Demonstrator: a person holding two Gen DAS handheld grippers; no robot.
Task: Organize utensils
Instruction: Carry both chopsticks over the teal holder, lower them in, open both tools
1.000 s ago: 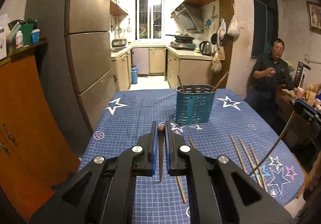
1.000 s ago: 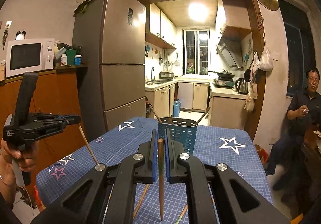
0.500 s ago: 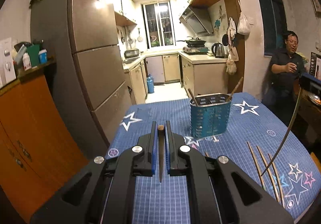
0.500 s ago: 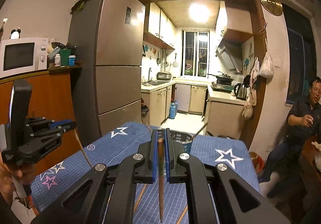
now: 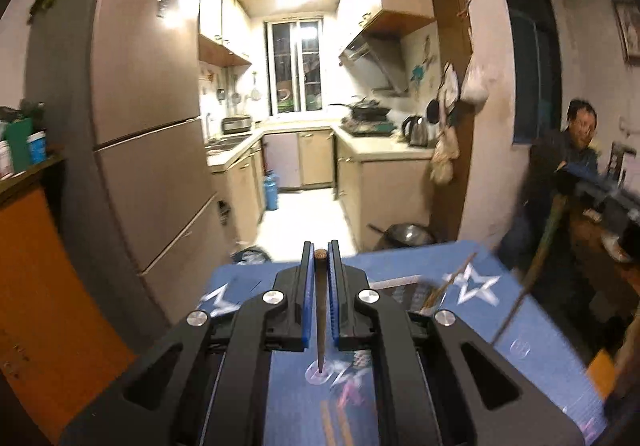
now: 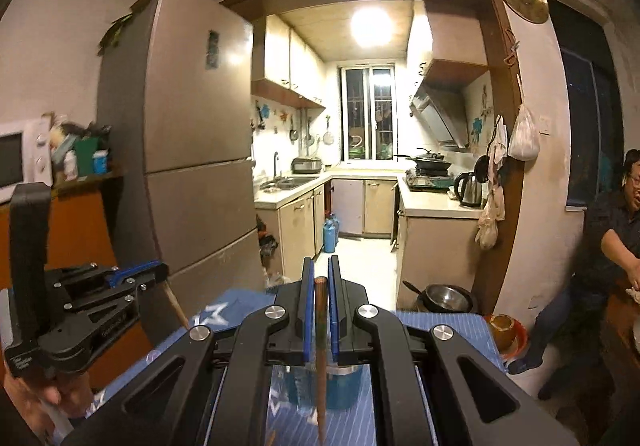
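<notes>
My left gripper (image 5: 320,251) is shut on a dark wooden chopstick (image 5: 320,310) that hangs point-down between its blue pads. My right gripper (image 6: 320,267) is shut on a second brown chopstick (image 6: 320,358), also hanging point-down. The blue slotted utensil holder (image 6: 346,386) stands right below the right gripper, mostly hidden by its fingers. In the left wrist view only the holder's rim (image 5: 416,298) shows, with chopsticks (image 5: 452,282) sticking out. The left gripper (image 6: 162,273) shows at the left of the right wrist view, with its chopstick (image 6: 176,306). The right gripper (image 5: 580,182) is a blur.
The table wears a blue cloth with stars (image 5: 472,286); loose chopsticks (image 5: 332,422) lie blurred near its front. A fridge (image 6: 192,150) and an orange cabinet (image 5: 44,286) stand left. A seated person (image 6: 612,246) is at the right. A pan (image 6: 448,298) sits on the floor beyond the table.
Both grippers have risen and moved forward over the table, each still holding its chopstick. The holder has slid from mid-view to below the fingers.
</notes>
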